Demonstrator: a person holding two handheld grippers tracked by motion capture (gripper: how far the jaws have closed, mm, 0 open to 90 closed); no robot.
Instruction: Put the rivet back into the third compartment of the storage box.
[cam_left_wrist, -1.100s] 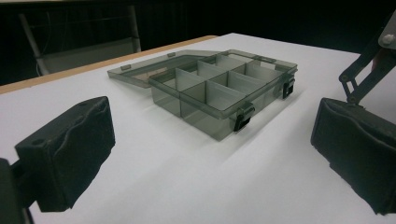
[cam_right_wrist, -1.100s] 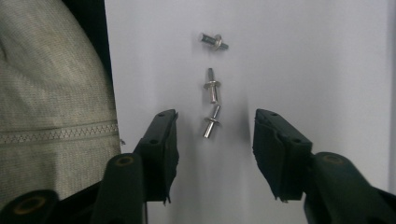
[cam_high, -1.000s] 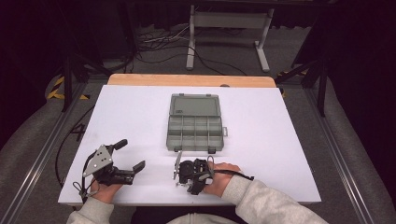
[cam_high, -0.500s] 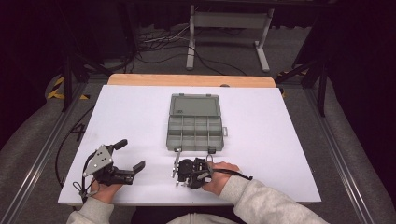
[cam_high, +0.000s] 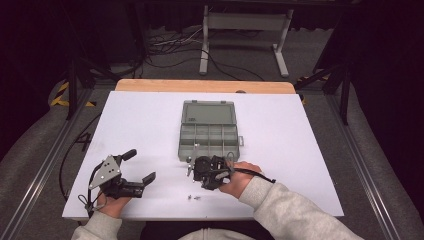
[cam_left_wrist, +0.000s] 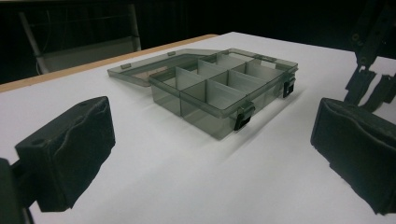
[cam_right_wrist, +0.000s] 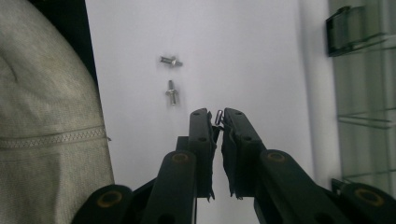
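- Between the tips of my right gripper (cam_right_wrist: 218, 122) sits a small metal screw (cam_right_wrist: 219, 116); the jaws have just been closing and now pinch it, with only a thin sliver of grey metal poking up past the black pads.
- The screw looks slim and shiny, standing roughly in line with the jaws; its head and thread are too hidden for me to tell apart.
- Two more screws (cam_right_wrist: 172, 91) lie loose on the white table (cam_high: 300, 150) just beyond those tips, near my grey sleeve (cam_right_wrist: 46, 116). Each is short and silvery with a wider head at one end, and they rest close together but apart.
- From the high view my right gripper (cam_high: 210, 172) hangs just in front of the compartment box (cam_high: 210, 137), with the two loose screws (cam_high: 194, 197) on the table near the front edge.
- The box is smoky translucent plastic, its lid folded flat open behind it, split by dividers into small compartments, with two dark latches on its front wall.
- My left gripper (cam_high: 132, 170) rests well to the left of the box, jaws spread wide with nothing between them; in its own view the black padded fingers (cam_left_wrist: 70, 149) frame the box (cam_left_wrist: 224, 93).
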